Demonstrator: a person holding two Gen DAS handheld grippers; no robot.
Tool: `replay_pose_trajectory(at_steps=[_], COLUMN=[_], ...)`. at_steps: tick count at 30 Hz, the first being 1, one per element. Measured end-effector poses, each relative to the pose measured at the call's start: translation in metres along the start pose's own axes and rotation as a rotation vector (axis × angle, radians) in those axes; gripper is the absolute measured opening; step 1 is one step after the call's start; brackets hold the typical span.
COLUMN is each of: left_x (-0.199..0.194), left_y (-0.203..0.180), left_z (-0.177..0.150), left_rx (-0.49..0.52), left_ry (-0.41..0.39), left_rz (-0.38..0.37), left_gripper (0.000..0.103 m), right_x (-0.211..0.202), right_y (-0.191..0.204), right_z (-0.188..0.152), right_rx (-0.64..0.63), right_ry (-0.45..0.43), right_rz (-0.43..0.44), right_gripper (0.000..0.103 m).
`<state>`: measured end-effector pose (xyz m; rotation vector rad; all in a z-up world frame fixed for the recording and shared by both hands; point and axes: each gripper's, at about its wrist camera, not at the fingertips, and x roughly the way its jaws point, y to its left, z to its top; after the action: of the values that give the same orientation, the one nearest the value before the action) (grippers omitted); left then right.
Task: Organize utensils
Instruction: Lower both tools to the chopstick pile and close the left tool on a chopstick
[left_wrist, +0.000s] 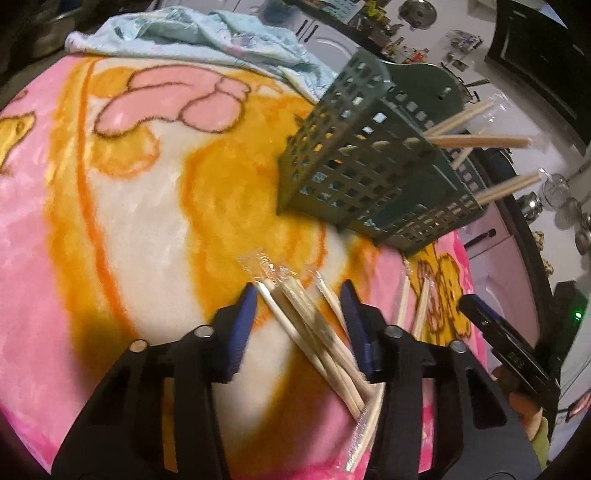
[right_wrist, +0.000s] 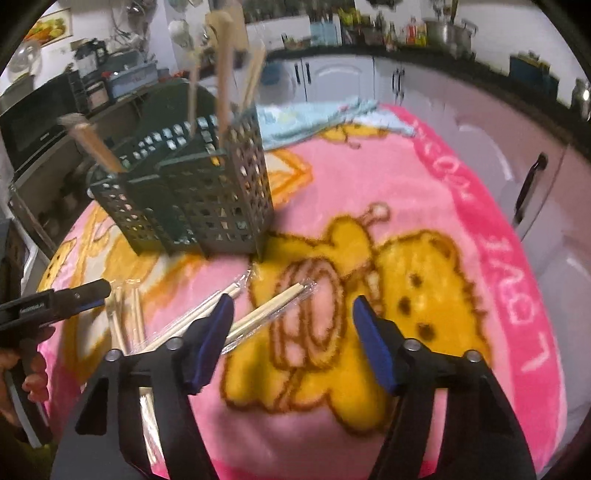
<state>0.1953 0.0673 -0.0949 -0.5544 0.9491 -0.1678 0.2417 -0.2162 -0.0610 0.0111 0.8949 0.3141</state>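
Wrapped chopsticks (left_wrist: 314, 332) lie heaped on blanket (left_wrist: 129, 203) before caddy (left_wrist: 354, 170), between left gripper (left_wrist: 299, 314) pads, part-open, nothing gripped; right gripper (right_wrist: 291, 325) open, empty; risk: slick wrappers slide, pinch catches only some.

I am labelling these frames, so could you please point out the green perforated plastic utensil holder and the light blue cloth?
green perforated plastic utensil holder (left_wrist: 343, 166): left wrist view, its front perforated wall.
light blue cloth (left_wrist: 192, 35): left wrist view, middle of its crumpled folds.
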Motion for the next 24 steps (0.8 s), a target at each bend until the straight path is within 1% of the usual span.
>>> replay_pose_trajectory(at_steps=[3,6,7,8,11,12,13,14,15,16,17,21,24], left_x=[0.002,0.003,0.003,0.003,0.003,0.003,0.003,0.003,0.003,0.002,0.001,-0.003,-0.007], left_y=[0.006,0.011,0.012,0.013,0.016,0.017,0.017,0.018,0.019,0.018,0.018,0.016,0.016], left_z=[0.003,0.007,0.008,0.008,0.008,0.008,0.009,0.009,0.009,0.010,0.010,0.009,0.008], left_rx=[-0.025,-0.040,-0.044,-0.046,-0.053,-0.055,-0.056,-0.058,-0.059,-0.058,-0.057,-0.042,-0.038], left_ry=[0.007,0.011,0.012,0.012,0.014,0.014,0.014,0.015,0.014,0.012,0.010,0.009,-0.003], left_rz=[-0.009,-0.017,-0.020,-0.021,-0.034,-0.039,-0.041,-0.044,-0.046,-0.049,-0.057,-0.066,-0.071], left_gripper=[0.028,0.025,0.023,0.020,0.019,0.018,0.018,0.017,0.015,0.012,0.007,0.006,0.006], right_x=[0.019,0.036,0.041,0.046,0.052,0.052,0.052,0.052,0.051,0.049,0.047,0.032,0.015], right_y=[-0.006,-0.011,-0.013,-0.015,-0.016,-0.015,-0.015,-0.015,-0.016,-0.016,-0.017,-0.021,-0.021], right_z=[0.007,0.011,0.012,0.013,0.015,0.016,0.016,0.016,0.016,0.015,0.015,0.014,0.015], right_rx=[0.052,0.104,0.121,0.137,0.162,0.166,0.168,0.171,0.178,0.182,0.185,0.212,0.199], right_ry=[0.045,0.097,0.114,0.127,0.141,0.142,0.139,0.136,0.127,0.118,0.109,0.065,0.021], right_rz=[0.005,0.016,0.019,0.029,0.021,0.021,0.025,0.038,0.048,0.054,0.062,0.107,0.121], right_gripper=[0.055,0.049,0.045,0.044,0.037,0.028,0.017,0.015,0.011,0.010,0.009,0.007,0.006])
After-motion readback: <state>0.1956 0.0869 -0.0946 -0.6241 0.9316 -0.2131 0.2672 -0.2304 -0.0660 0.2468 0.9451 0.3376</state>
